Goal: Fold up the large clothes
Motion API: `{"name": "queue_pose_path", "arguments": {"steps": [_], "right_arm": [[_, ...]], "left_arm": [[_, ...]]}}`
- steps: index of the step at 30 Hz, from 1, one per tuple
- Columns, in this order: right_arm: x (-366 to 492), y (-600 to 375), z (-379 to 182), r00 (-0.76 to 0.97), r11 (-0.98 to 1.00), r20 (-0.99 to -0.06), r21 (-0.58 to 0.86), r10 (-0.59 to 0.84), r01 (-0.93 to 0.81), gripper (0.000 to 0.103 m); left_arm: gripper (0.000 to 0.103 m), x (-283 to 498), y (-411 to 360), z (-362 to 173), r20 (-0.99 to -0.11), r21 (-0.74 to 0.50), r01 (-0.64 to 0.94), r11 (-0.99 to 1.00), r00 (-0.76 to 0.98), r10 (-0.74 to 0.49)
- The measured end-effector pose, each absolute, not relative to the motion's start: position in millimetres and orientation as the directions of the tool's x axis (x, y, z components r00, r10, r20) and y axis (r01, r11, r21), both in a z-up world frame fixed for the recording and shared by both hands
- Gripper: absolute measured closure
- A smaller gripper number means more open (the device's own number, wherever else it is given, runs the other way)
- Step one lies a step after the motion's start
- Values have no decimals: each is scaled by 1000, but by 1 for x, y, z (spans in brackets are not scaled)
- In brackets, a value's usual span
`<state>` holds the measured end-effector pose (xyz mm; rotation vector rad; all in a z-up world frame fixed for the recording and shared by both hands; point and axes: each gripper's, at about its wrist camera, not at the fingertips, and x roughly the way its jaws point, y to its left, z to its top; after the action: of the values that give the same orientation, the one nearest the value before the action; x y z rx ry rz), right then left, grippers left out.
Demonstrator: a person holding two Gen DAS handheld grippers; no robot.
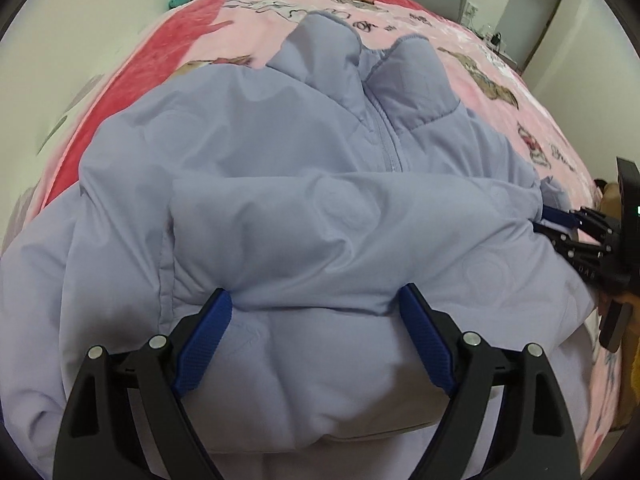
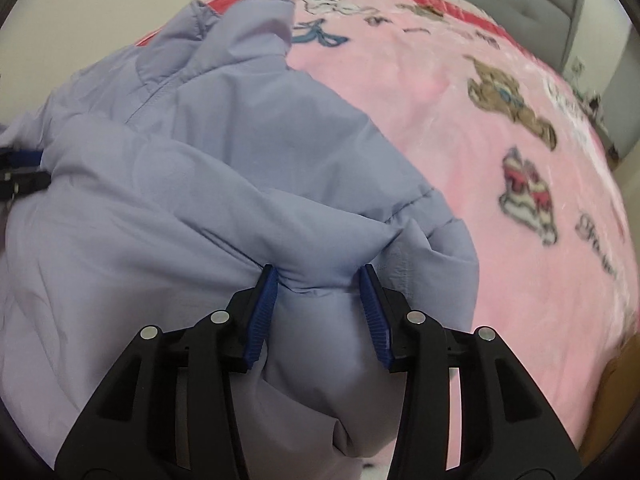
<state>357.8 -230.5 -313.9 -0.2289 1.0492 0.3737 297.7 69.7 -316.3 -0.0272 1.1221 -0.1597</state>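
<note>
A: Where's the garment?

B: Puffy lavender quilted jacket (image 1: 304,208) lies on the pink plush blanket with teddy-bear and cake prints (image 1: 472,60), zip and stand-up collar (image 1: 340,60) toward 12 o'clock in the left wrist view. One sleeve is folded across the body, running 9 to 3 o'clock.

A: Left gripper?

B: Left gripper (image 1: 316,312) has jaws spread wide, pointing steeply down at the jacket. A bulge of padded fabric sits between the blue ribbed pads (image 1: 204,336); pad tips touch the cloth, but nothing looks pinched. I read it as released, not gripping.

A: Right one?

B: Right gripper (image 2: 320,280) is half closed on a bunched fold of the jacket. Fabric puckers in at both blue pads (image 2: 262,312), creases fanning out from the pinch. It's clamped on cloth.

A: Where on the jacket?

B: At its edge on the blanket side; a stitched panel hangs just beside the pads at 2 o'clock. In the left wrist view the right gripper shows at 3 o'clock, fingertips at the jacket's edge. In the right wrist view the left gripper's tip peeks in at 9 o'clock.

A: Surroundings?

B: Grey padded headboard (image 2: 532,4) at 1 o'clock, pale wall (image 1: 80,40) at 10 o'clock. Right view slightly blurred.
</note>
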Motion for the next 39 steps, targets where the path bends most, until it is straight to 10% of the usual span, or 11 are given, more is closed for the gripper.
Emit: {"name": "queue_pose_path", "arguments": {"steps": [4,8,30,39], "right_arm": [[354,-228,-305,460,911,-869,-27,183,-413,59],[320,-232,-268,635,923,-749,-89,186,-376,14],[257,-202,-297,547,922,-826,-95,138,-376,13],[215,-177,-234,635,948,-742,3,215,-318,8]], "left_arm": [[18,292,70,-305,-876,-90,112,990,464,-132],[18,260,59,-267,-763,-10,142,990,638,-100],[15,220,62,-288,-804,-74,103,992,582,-121],[5,92,143,-231,-710,-134,-214,968,702,57]]}}
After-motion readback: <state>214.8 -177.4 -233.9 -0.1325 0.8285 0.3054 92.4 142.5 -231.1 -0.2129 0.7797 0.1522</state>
